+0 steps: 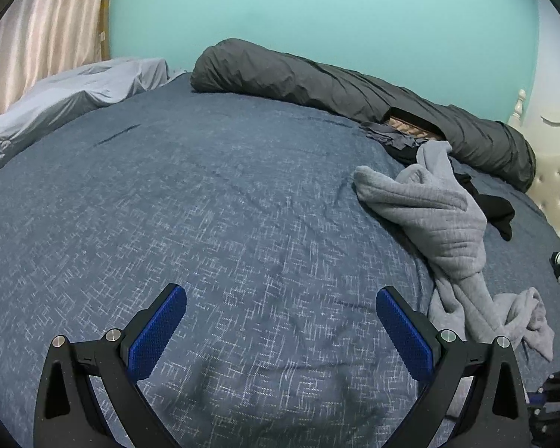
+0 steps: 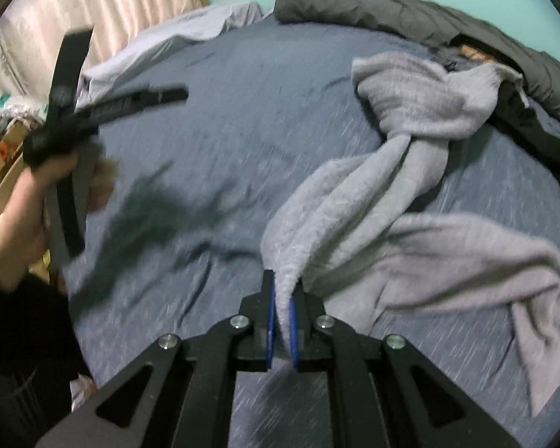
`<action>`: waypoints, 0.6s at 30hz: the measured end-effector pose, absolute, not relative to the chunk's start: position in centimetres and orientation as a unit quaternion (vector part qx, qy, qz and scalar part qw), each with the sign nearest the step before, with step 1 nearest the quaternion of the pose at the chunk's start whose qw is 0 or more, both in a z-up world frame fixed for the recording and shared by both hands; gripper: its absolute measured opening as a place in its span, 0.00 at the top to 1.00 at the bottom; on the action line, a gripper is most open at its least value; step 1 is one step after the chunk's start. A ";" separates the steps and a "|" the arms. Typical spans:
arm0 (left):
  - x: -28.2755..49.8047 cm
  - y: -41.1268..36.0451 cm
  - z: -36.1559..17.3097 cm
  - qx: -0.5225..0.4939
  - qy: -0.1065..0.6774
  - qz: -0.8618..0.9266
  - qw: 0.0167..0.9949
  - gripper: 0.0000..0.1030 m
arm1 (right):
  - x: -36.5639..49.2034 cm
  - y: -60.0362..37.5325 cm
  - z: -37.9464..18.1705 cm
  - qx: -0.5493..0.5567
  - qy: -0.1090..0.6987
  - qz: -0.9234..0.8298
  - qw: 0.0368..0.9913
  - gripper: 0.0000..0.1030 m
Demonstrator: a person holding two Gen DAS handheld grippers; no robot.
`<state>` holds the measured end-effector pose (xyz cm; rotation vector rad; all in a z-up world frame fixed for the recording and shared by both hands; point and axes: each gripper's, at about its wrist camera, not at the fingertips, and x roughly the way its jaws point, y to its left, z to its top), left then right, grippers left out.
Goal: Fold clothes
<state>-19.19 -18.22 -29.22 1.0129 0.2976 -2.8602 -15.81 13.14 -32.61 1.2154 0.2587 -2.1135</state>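
Note:
A crumpled grey garment [image 2: 403, 201] of soft ribbed fabric lies twisted on the blue bed cover [image 2: 212, 119]. My right gripper [image 2: 283, 291] is shut on a bunched edge of it, the cloth pinched between the blue pads. In the left wrist view the same grey garment [image 1: 444, 224] lies at the right, reaching toward the near edge. My left gripper [image 1: 280, 298] hovers open over bare bed cover [image 1: 212, 205], with nothing between its fingers [image 1: 164, 321]. The right wrist view also shows the left gripper [image 2: 153, 95], held by a hand at the far left.
A rolled dark grey duvet [image 1: 354, 86] lies along the turquoise wall. Dark clothes [image 1: 496, 209] sit beside the grey garment. A light blue sheet [image 1: 74, 93] is bunched at the back left by a curtain. A tufted headboard [image 1: 556, 194] stands right.

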 end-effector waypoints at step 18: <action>-20.8 -18.2 -29.9 0.341 0.096 -0.935 0.032 0.00 | -30.7 19.4 -27.4 0.440 -0.076 -0.877 0.179 0.41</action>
